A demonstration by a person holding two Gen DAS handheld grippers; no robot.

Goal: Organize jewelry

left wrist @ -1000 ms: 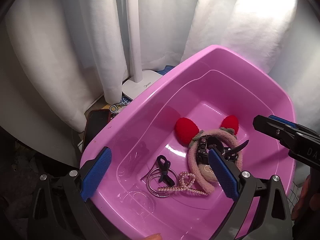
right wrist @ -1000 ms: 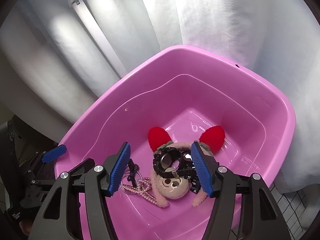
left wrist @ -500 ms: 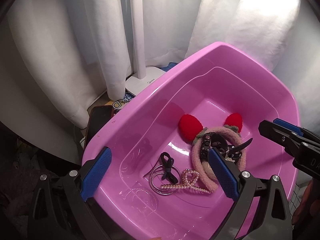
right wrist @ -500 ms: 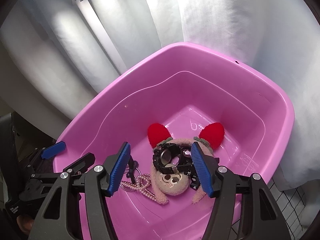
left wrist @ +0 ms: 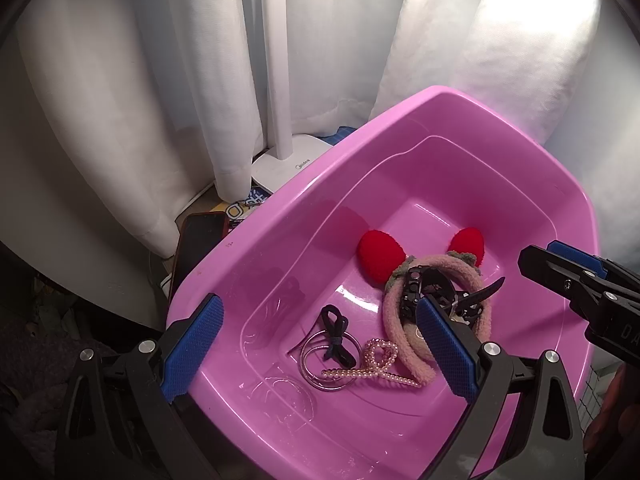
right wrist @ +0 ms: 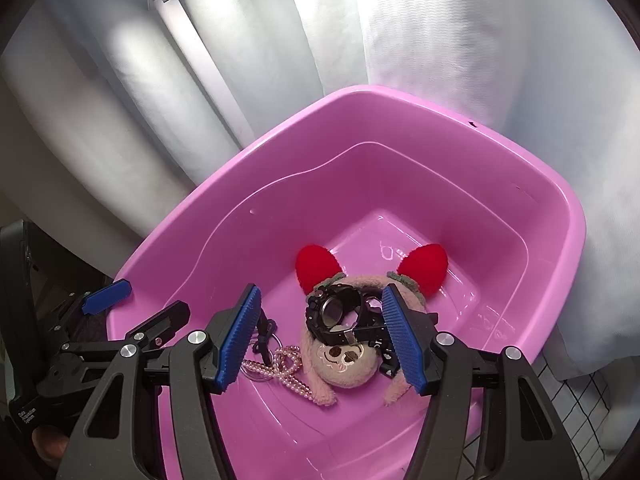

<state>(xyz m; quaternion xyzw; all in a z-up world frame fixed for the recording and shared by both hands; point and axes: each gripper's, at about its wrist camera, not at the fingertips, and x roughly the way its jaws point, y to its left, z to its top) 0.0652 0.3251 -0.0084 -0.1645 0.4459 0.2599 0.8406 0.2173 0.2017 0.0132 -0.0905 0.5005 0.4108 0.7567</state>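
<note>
A pink plastic basin (left wrist: 280, 216) (right wrist: 560, 216) holds the jewelry. A fuzzy pink headband with red ears (left wrist: 396, 332) (right wrist: 344, 364) lies on its floor, with a black watch (left wrist: 416, 292) (right wrist: 334, 314) on top of it. Left of them lie a pearl hair clip (left wrist: 376, 362) (right wrist: 286, 368), silver rings (left wrist: 320, 360) and a black bow tie (left wrist: 336, 332). My left gripper (left wrist: 320, 352) is open and empty above the basin's near left rim. My right gripper (right wrist: 320, 340) is open and empty, held above the watch; it also shows in the left wrist view (left wrist: 576, 280).
White curtains hang behind the basin. A white lamp post on a white base (left wrist: 288, 164) stands at the back left. A dark phone (left wrist: 196, 244) lies on the floor by the basin's left rim. A wire grid (right wrist: 580, 412) is at the lower right.
Both grippers have risen and drawn back a little from the basin, so more of its rim shows. Nothing in the basin has moved. Both jaws stay open.
</note>
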